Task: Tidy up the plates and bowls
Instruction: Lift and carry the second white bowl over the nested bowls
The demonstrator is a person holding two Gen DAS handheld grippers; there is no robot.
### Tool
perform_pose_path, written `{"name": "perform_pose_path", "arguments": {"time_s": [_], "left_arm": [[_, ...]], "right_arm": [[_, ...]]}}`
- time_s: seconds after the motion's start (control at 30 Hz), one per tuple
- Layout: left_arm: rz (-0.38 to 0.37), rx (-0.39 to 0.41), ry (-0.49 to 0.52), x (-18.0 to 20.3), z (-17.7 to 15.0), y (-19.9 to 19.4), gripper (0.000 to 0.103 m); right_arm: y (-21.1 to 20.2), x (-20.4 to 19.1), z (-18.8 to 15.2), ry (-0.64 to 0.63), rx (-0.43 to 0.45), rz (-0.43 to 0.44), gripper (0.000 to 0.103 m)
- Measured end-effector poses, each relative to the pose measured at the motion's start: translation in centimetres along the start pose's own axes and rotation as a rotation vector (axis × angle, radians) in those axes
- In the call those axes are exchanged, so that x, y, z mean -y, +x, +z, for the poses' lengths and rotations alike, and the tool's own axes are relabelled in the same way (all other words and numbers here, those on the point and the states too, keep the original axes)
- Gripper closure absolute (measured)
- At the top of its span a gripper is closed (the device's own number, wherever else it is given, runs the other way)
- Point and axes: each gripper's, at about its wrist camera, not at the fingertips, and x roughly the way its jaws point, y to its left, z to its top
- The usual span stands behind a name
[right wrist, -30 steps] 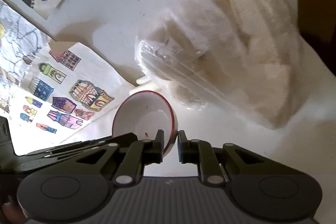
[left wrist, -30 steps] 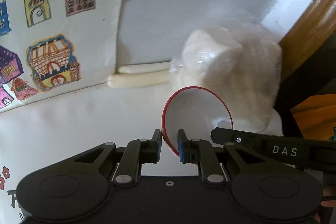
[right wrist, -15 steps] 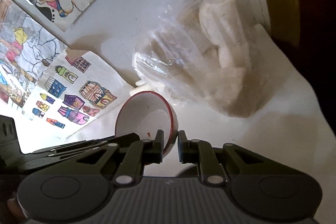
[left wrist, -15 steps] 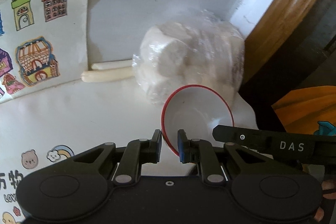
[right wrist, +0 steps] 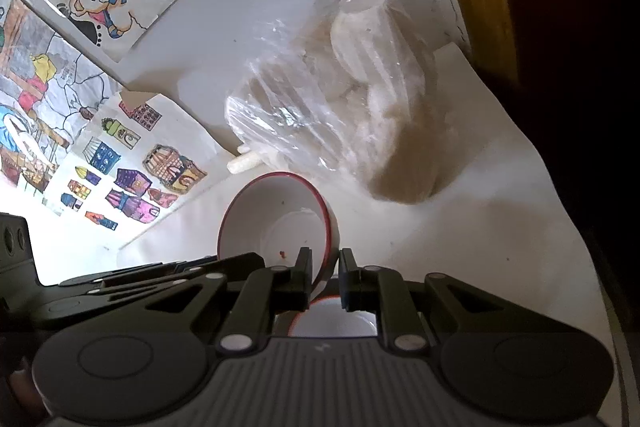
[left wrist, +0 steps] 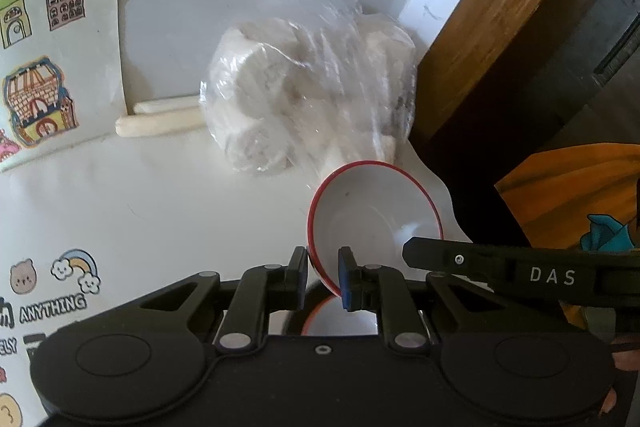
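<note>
Left gripper [left wrist: 323,277]: the near left rim of the red-rimmed white bowl [left wrist: 374,215] is clamped between its two fingers, one inside the wall and one outside.

Right gripper [right wrist: 325,279]: the same bowl is pinched at its opposite rim, with the wall seen between the two black fingers; in the left wrist view its arm, lettered DAS, is seen crossing the bowl's right side.

Red-rimmed white bowl: it is held tilted, mouth turned toward the cameras, above the white table [left wrist: 160,211] near its right edge and just in front of the plastic bag. A small red speck is seen on its inner wall in the right wrist view.

Second bowl [right wrist: 332,319]: a further red-rimmed white rim is seen directly beneath the held bowl, mostly hidden by the gripper bodies; whether the two touch cannot be told.

Plastic bag of white pieces [left wrist: 308,95]: a clear, crinkled bag lying at the back right corner of the table, against the wall.

White sticks [left wrist: 160,119]: two are laid side by side along the back edge, touching the bag's left side.

House drawings [left wrist: 36,67]: a coloured sheet propped at the back left of the table.

Wooden frame [left wrist: 492,15]: set beyond the right edge.
</note>
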Motion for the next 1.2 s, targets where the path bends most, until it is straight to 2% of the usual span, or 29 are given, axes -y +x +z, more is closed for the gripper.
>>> {"name": "perform_pose_path", "arguments": {"time_s": [0.7,1.2], "left_arm": [[0.015,-0.068,-0.023,1.8,-3.6,0.6,0.086],[0.025,-0.114,-0.053,1.7,-5.7,0.3,0.085]], "right_arm": [[-0.7,2.4,-2.0,-0.067,-0.111,0.019,0.088],[-0.5,2.2,-3.2,-0.113,-0.170,0.033,0.088]]}}
